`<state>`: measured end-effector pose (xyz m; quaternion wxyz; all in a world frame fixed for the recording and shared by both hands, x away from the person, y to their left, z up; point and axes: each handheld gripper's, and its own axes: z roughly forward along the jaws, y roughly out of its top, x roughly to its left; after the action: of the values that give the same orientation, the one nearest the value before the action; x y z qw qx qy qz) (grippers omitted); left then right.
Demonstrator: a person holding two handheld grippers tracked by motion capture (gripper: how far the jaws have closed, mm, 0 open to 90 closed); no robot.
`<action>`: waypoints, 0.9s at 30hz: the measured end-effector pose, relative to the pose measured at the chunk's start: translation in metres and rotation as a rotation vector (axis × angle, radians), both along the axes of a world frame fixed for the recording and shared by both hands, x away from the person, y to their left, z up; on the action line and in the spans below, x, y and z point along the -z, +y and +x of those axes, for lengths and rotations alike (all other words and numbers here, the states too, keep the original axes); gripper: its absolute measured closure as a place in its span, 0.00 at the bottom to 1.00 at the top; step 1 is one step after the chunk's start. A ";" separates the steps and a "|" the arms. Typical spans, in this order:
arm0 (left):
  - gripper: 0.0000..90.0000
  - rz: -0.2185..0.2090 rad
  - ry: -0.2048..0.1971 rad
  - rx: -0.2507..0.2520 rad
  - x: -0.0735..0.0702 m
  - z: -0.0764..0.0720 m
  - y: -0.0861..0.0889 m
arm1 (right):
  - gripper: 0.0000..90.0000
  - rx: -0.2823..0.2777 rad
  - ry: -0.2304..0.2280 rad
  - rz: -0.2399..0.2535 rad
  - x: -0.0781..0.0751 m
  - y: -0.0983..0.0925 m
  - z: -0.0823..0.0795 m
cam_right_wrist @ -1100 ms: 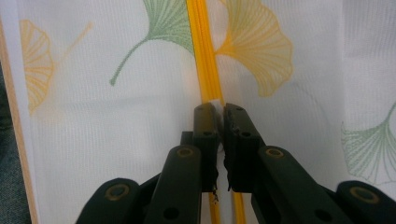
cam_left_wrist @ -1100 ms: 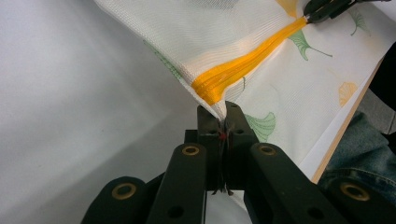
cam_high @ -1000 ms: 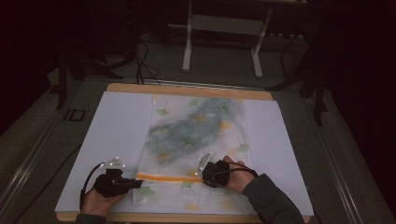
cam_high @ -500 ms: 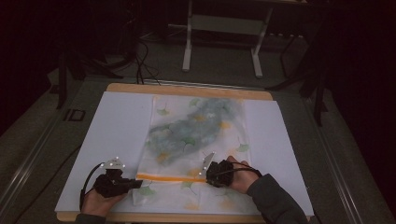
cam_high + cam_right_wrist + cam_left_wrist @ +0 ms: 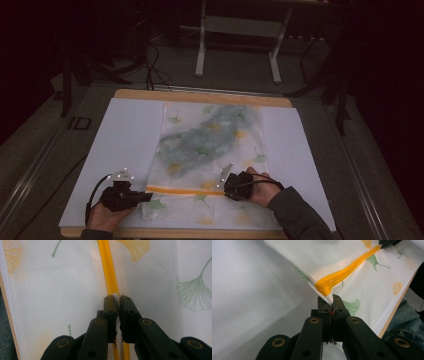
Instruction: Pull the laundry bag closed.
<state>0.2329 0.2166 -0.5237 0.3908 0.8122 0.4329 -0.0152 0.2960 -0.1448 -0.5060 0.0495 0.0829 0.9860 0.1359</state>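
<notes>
My left tongs (image 5: 331,305) were clamped tight on the near-left corner of the mesh bag (image 5: 210,145), right where the orange zipper (image 5: 347,272) ends, and that corner was lifted off the white sheet (image 5: 125,135). My right tongs (image 5: 117,302) were closed on the zipper itself, farther to the right along its line, pinching what looked like the slider. The bag lay flat across the middle of the tabletop (image 5: 200,95), ginkgo-leaf print up, with greenish cloth inside it toward the far end. The zipper ran left to right near my edge, stretched between both tongs.
</notes>
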 end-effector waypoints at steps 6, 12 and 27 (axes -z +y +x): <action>0.98 -0.001 0.001 0.001 0.000 0.000 0.000 | 0.94 0.002 0.001 -0.008 0.000 -0.004 0.000; 0.98 0.001 0.002 0.002 0.001 0.000 0.000 | 0.94 0.009 0.002 -0.013 -0.001 -0.009 0.000; 0.98 0.001 0.000 0.000 0.001 0.000 0.000 | 0.94 0.020 0.003 -0.031 -0.002 -0.018 0.000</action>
<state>0.2328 0.2168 -0.5243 0.3902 0.8125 0.4328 -0.0151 0.2963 -0.1625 -0.5045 0.0507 0.0922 0.9872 0.1200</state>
